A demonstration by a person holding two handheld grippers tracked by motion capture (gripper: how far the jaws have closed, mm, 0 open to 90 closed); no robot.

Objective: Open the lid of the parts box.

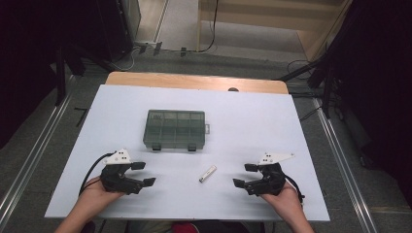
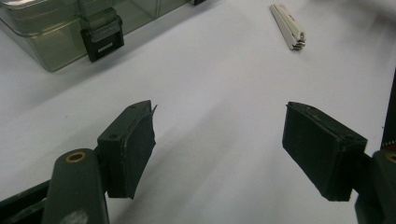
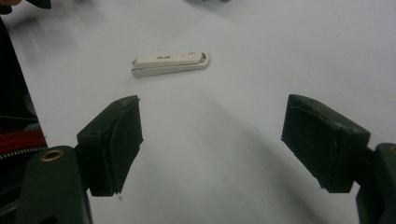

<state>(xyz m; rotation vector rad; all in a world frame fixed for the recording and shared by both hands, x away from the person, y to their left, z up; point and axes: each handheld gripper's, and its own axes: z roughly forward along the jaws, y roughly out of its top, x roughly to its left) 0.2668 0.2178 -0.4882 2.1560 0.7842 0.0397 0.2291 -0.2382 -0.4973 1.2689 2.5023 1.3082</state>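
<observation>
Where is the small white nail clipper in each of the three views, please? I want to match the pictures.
High view: the nail clipper lies on the white table, low centre, between the two grippers and in front of the compartment box.
Left gripper view: top right, beyond the open jaws.
Right gripper view: upper centre-left, beyond the open jaws.
Shared landmark: the white table surface; the box also shows top left in the left gripper view.

Cream nail clipper (image 1: 207,174); smoky-green clear box (image 1: 175,129); white tabletop (image 1: 252,126).
</observation>
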